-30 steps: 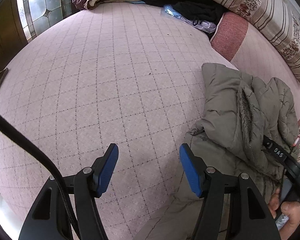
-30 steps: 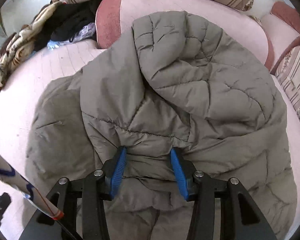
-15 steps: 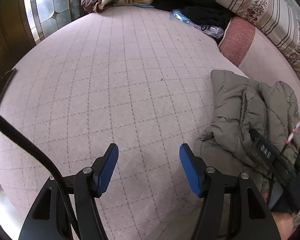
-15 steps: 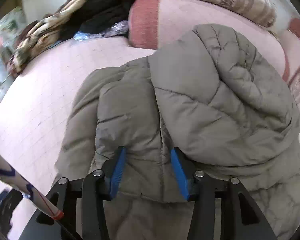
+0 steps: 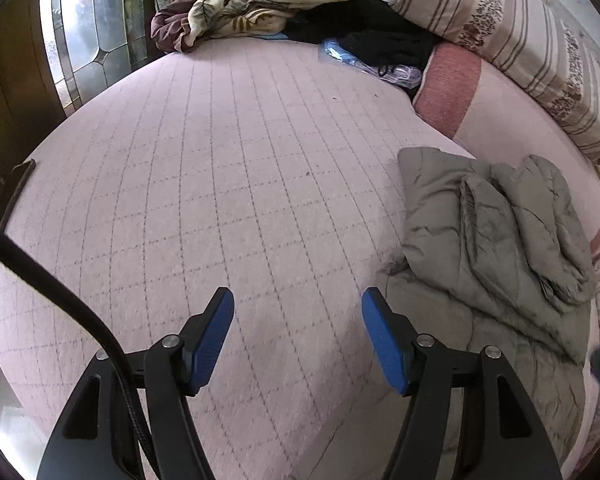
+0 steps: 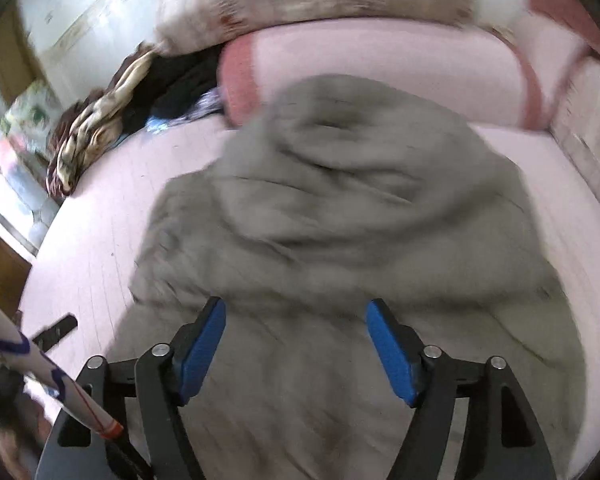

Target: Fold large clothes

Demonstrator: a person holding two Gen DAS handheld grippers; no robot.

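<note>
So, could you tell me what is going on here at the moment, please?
A person with a handheld gripper in each hand is folding a grey padded jacket on a pink bed. The jacket lies bunched and partly folded near the pillows. The right gripper is open above the jacket's near edge, holding nothing; that view is blurred by motion. The left gripper is open over bare bed beside the jacket.
</note>
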